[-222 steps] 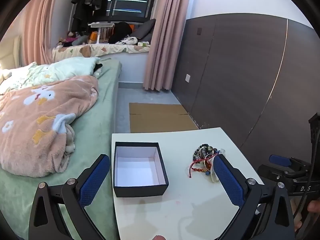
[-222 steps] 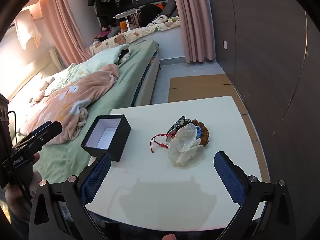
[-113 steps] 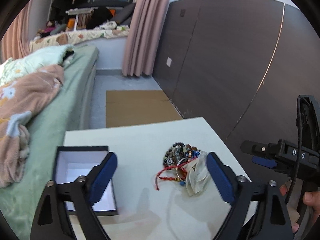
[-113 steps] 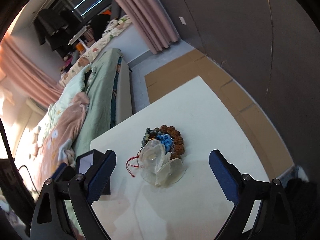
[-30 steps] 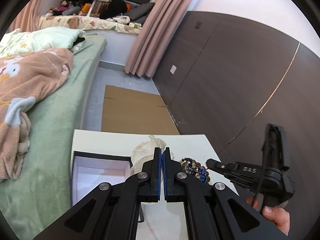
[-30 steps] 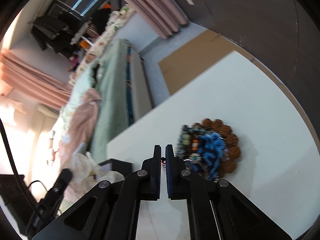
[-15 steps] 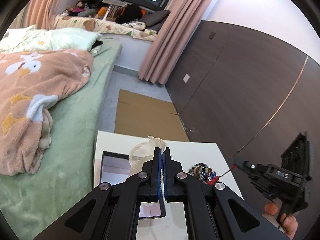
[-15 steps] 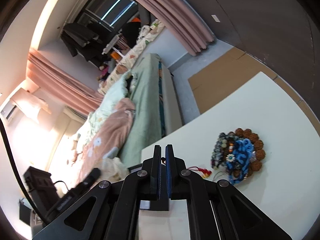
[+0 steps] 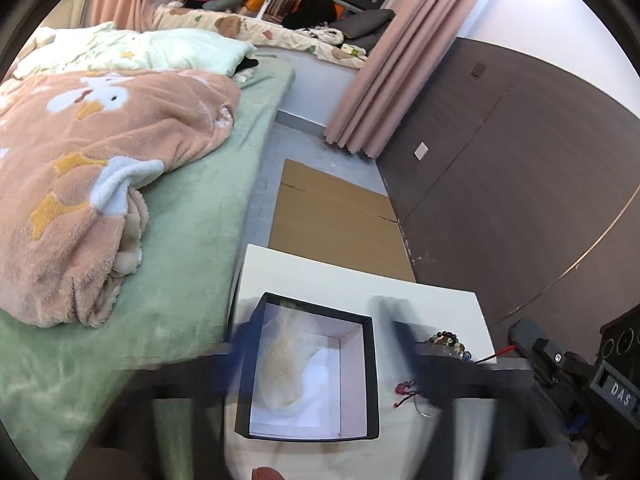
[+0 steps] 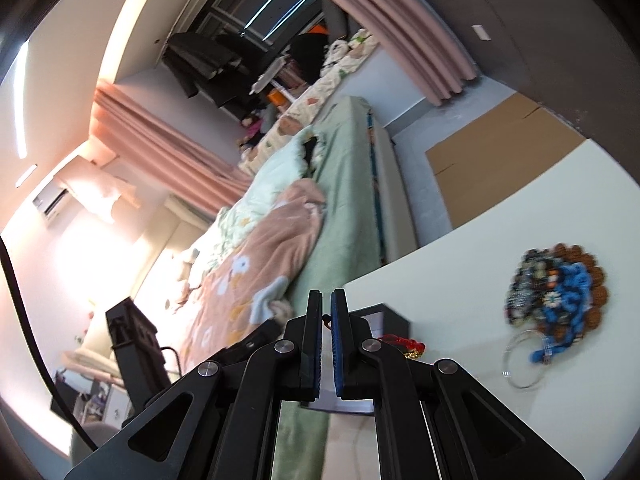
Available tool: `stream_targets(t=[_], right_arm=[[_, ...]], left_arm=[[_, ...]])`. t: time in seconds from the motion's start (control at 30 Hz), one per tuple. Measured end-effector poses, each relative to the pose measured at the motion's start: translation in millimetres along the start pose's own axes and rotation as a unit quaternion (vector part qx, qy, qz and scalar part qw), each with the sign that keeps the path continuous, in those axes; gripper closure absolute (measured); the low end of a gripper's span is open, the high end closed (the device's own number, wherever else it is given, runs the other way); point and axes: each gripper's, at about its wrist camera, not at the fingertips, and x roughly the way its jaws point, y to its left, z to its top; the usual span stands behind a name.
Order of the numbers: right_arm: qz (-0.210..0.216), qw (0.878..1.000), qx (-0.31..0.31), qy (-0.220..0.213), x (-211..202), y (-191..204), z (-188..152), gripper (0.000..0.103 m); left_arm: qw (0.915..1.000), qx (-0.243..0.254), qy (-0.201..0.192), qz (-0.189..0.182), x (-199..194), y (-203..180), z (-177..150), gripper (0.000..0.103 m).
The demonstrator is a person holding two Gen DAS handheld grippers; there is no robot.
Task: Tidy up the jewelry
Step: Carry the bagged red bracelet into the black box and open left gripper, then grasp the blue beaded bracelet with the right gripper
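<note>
Box: your black box (image 9: 372,368) on the table (image 9: 320,280) has a see-through pouch (image 9: 284,364) inside.
Left hand-held gripper (image 9: 324,356): blurry, fingers wide apart.
Right hand-held gripper (image 10: 326,344): pinched on a red string (image 10: 400,343).
Beads (image 10: 560,284): piled on your table.

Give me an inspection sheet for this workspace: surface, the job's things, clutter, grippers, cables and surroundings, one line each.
Surface: white table, beside the bed.
Job's things: open black box with a sheer pouch inside; pile of bead bracelets on the table; clear bangle beside the pile; red string charm near the box.
Clutter: nothing seen on the table apart from the jewelry.
Grippers: left gripper open and motion-blurred over the box; right gripper closed on a thin red cord.
Cables: black cable at the left edge of the right wrist view.
Surroundings: bed with a peach blanket, pink curtains, dark wall panels, flat cardboard on the floor.
</note>
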Motion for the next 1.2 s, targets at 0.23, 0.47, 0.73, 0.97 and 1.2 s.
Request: stream_targets(t=[0.23,0.47,0.73,0.97,1.2], right_arm=[[0.035,0.999,-0.002,0.009,19,15,-5,0.097],[0.011,0.998,-0.009,0.059,54,20,-12,0.093],[-0.055,0.996,0.015,0.068,40,-11,-8,0.004],[-0.121,0.992,0.015,0.043,-4,-35,4,0.004],[-0.16,0.987,0.023,0.025,-41,-61,12,0.004]], left_arm=[[0.9995,-0.015,-0.027,0.007,-12,10,9,0.001],[0.9984,-0.039,-0.039,0.014,-17,29,16,0.0],[0.9982,-0.031,-0.05,0.005,-23,29,15,0.0],[0.9993,-0.003,-0.03,-0.022,-20,6,4,0.0],[0.9989,0.034,-0.013,-0.028,-16,-25,-11,0.0]])
